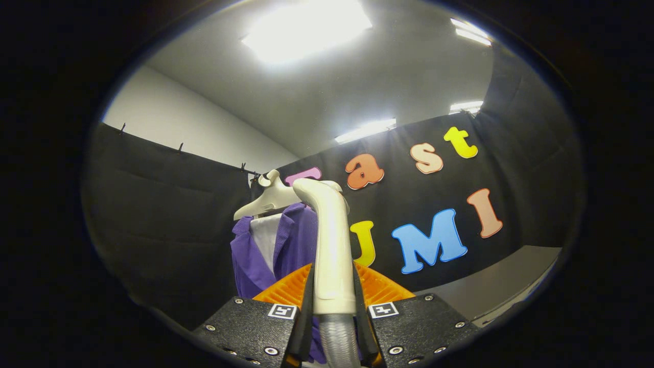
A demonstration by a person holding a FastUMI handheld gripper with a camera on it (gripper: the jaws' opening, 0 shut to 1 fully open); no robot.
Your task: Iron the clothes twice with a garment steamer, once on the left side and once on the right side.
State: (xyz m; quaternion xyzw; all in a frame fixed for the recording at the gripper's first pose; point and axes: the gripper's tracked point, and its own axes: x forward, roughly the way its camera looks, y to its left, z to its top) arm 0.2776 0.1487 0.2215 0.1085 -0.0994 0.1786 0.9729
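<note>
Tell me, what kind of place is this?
Probably an indoor recording booth: black cloth walls, ceiling lights, and a purple garment on a hanger. The tool grips a steamer handle.

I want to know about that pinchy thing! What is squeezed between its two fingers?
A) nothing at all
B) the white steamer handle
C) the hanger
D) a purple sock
B: both fingers of the gripper press on the white steamer handle, which rises in front of the purple garment.
</note>
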